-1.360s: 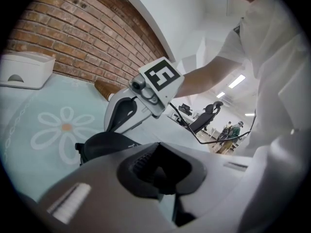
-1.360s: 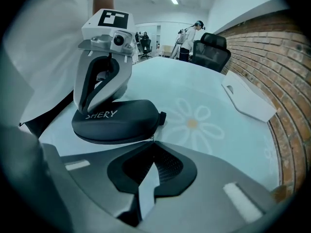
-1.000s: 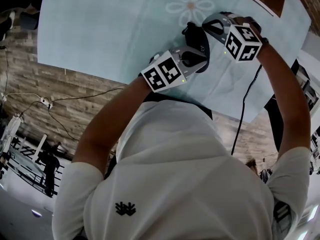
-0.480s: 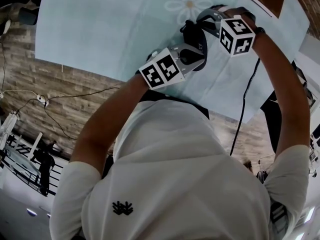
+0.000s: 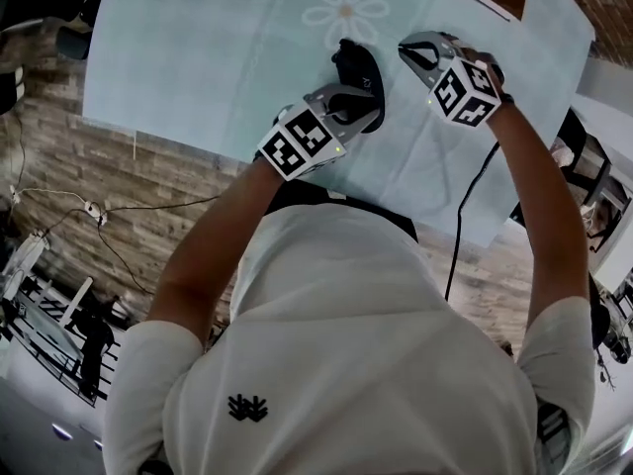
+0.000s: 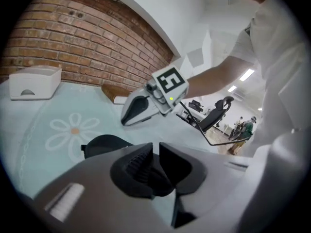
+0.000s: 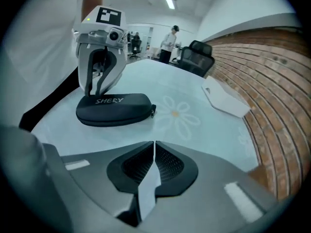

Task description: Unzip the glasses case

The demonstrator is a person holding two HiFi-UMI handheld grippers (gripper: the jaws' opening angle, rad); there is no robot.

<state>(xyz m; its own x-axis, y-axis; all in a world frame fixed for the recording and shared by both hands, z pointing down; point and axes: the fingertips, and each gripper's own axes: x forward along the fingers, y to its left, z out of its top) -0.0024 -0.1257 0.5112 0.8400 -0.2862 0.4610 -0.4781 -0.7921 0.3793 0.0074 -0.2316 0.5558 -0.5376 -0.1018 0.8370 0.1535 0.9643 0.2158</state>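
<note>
On the table [image 5: 198, 57] lies the case [image 7: 114, 108], and it looks zipped up. Left gripper [image 7: 98, 92] touches its top, fingers together, holding nothing. Right gripper [image 5: 415, 50] is near, pinched together, empty. All the unzipping is left.

Your head camera looks steeply down past your own shoulders onto the tabletop [image 5: 198, 57] from well above. The left gripper [image 5: 358, 105] view sits low and close over the tabletop, facing the edge by the brick wall [image 6: 73, 38]. The right gripper [image 5: 420, 55] view, equally low, looks along that edge. All three views share the glasses case [image 5: 354, 67] and the daisy print [image 5: 344, 13], and each gripper view catches the other gripper.
</note>
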